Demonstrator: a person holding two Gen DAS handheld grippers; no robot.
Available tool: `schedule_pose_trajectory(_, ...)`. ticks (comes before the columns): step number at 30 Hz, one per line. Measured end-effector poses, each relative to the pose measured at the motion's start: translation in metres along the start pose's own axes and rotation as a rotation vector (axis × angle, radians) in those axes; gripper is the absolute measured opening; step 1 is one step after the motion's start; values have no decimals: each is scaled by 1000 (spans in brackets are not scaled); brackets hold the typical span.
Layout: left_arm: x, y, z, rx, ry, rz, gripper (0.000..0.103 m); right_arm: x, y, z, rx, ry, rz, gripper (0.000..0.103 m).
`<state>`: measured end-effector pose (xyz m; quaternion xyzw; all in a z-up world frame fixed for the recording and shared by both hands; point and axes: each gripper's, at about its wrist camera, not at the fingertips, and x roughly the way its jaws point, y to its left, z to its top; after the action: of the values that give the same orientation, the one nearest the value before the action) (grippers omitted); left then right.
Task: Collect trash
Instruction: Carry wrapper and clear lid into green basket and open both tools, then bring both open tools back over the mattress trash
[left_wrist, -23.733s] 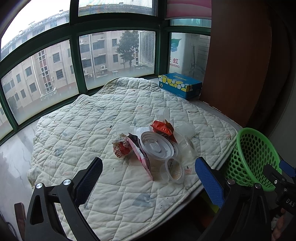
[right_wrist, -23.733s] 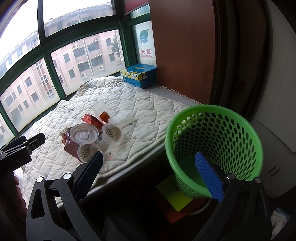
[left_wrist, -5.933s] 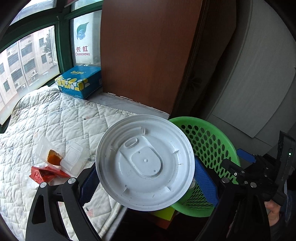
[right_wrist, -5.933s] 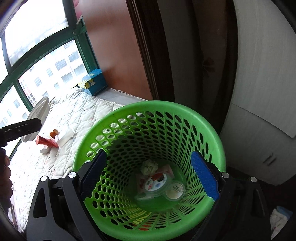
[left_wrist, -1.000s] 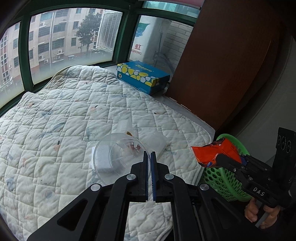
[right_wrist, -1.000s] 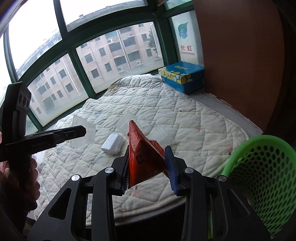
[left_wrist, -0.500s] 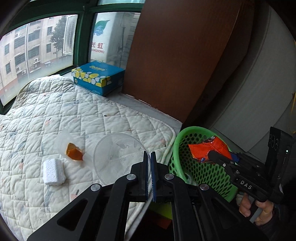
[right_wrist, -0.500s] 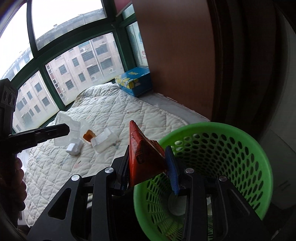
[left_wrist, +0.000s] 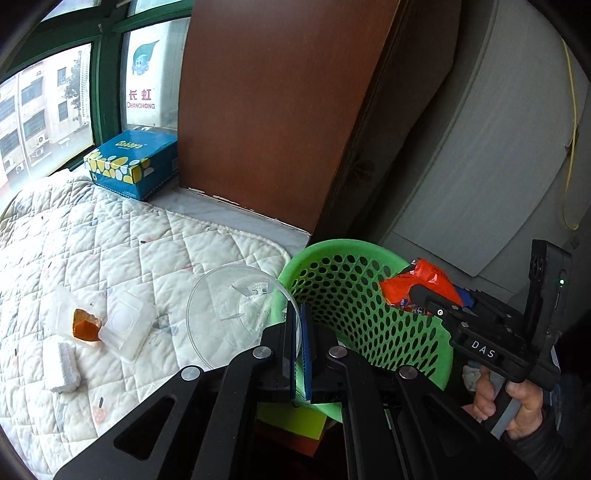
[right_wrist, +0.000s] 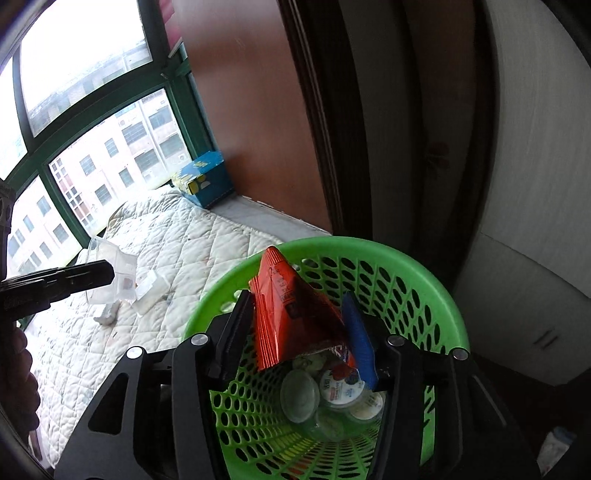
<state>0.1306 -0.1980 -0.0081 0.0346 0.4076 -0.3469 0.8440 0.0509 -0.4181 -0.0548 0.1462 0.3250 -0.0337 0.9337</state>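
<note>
My left gripper (left_wrist: 301, 317) is shut on the rim of a clear plastic lid (left_wrist: 236, 314), held beside the green basket (left_wrist: 332, 247). My right gripper (right_wrist: 299, 314) is shut on a red snack wrapper (right_wrist: 291, 310) and holds it over the mouth of the green basket (right_wrist: 436, 291), which holds several cups and lids (right_wrist: 334, 387). On the white quilt (left_wrist: 147, 243) lie clear sauce containers (left_wrist: 127, 328), one with orange sauce (left_wrist: 85, 323), and a white block (left_wrist: 62, 365). The right gripper also shows in the left wrist view (left_wrist: 417, 291), over the basket's far side.
A blue tissue box (left_wrist: 135, 162) sits at the quilt's far corner by the window. A brown wooden panel (left_wrist: 280, 110) stands behind the basket, with a grey cabinet (left_wrist: 480, 155) to its right. A yellow and red object (left_wrist: 291, 421) lies under the basket.
Both grippers have swung right from the quilt toward the basket. The red wrapper is now over the basket's opening, and the clear lid has come up to the basket's near rim.
</note>
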Motion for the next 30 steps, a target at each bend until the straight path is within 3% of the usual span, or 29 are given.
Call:
schedule_pose_trajectory(9, 21, -34, -1, 42, 50, -35, 3, -16, -23, -4, 34, -37, -13, 65)
schedule_pose_trajectory(23, 58, -73, -4, 102, 122, -89, 4, -37, -52, -7, 83, -94, -22, 70)
schedule_pose_trajectory(26, 62, -78, -6, 107, 137, -95, 20, -38, -54, -7, 93, -97, -20, 72)
schedule_pose_trajectory(28, 63, -80, -7, 107, 132, -93, 40, -39, -55, -8, 98, -99, -21, 72)
schedule_pose_trajectory(30, 62, -81, -8, 106, 130, -97, 41, -39, -55, -8, 102, -98, -20, 72)
